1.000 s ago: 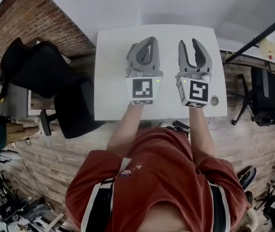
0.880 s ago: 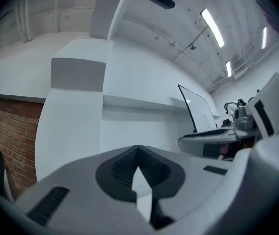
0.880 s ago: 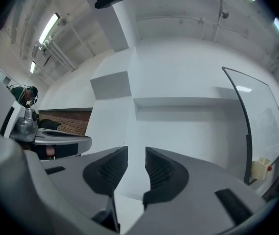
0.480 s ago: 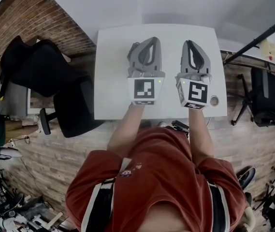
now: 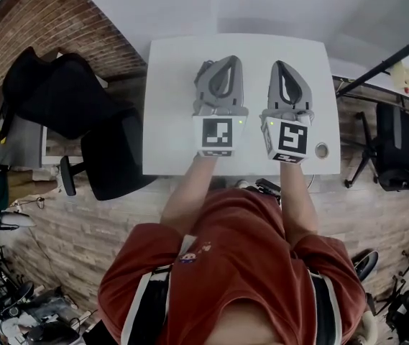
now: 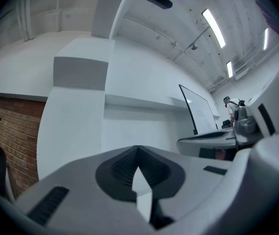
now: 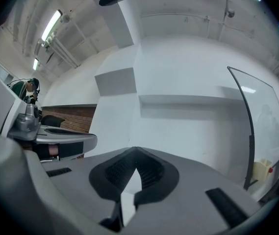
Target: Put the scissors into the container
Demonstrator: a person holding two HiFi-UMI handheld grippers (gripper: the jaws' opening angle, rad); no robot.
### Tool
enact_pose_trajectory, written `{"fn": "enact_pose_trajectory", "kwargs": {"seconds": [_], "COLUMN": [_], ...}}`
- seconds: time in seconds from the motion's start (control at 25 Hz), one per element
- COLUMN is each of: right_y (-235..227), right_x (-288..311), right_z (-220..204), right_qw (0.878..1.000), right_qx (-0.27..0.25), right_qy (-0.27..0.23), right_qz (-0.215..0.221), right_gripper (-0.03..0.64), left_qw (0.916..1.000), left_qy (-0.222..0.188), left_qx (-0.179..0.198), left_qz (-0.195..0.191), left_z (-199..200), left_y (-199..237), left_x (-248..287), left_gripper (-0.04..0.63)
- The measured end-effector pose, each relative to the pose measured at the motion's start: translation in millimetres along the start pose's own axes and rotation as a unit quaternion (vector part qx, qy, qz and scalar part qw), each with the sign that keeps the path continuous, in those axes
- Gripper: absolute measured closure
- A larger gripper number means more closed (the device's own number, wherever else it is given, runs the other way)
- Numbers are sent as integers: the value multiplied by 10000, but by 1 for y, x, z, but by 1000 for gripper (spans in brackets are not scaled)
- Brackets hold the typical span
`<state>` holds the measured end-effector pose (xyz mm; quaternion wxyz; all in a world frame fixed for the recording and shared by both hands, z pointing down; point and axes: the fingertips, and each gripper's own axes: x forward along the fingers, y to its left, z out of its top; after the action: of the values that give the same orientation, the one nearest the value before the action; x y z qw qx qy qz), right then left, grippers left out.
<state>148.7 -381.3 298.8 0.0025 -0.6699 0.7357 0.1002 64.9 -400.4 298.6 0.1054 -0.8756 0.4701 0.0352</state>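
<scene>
While the person holds them side by side, the left tool (image 5: 231, 58) has its grey jaws pressed together, tips meeting on nothing. The right tool (image 5: 279, 64) is closing right down the same way, also empty. Both hang over the white rectangular surface (image 5: 168, 106), pointing away from the person. On it I see only a small round grey fitting (image 5: 322, 150) near the right corner, and a black office chair (image 5: 82, 113) stands off to the left. Neither scissors nor container shows in any view, so which way they lie, and which hand is nearer, I cannot tell.
</scene>
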Motion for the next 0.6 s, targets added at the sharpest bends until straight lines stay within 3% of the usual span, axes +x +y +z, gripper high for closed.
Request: {"fn": "enact_pose_trajectory", "kwargs": {"seconds": [0.6], "right_y": [13], "right_x": [8], "right_z": [-7], "right_qw": [9998], "right_qx": [-39], "right_qy": [147], "right_qz": [145], "right_gripper": [607], "left_qw": [9998], "left_qy": [76], "left_qx": [43], "left_qz": [156], "left_z": [-5], "left_y": [17], "left_x": [-6], "left_gripper": [583]}}
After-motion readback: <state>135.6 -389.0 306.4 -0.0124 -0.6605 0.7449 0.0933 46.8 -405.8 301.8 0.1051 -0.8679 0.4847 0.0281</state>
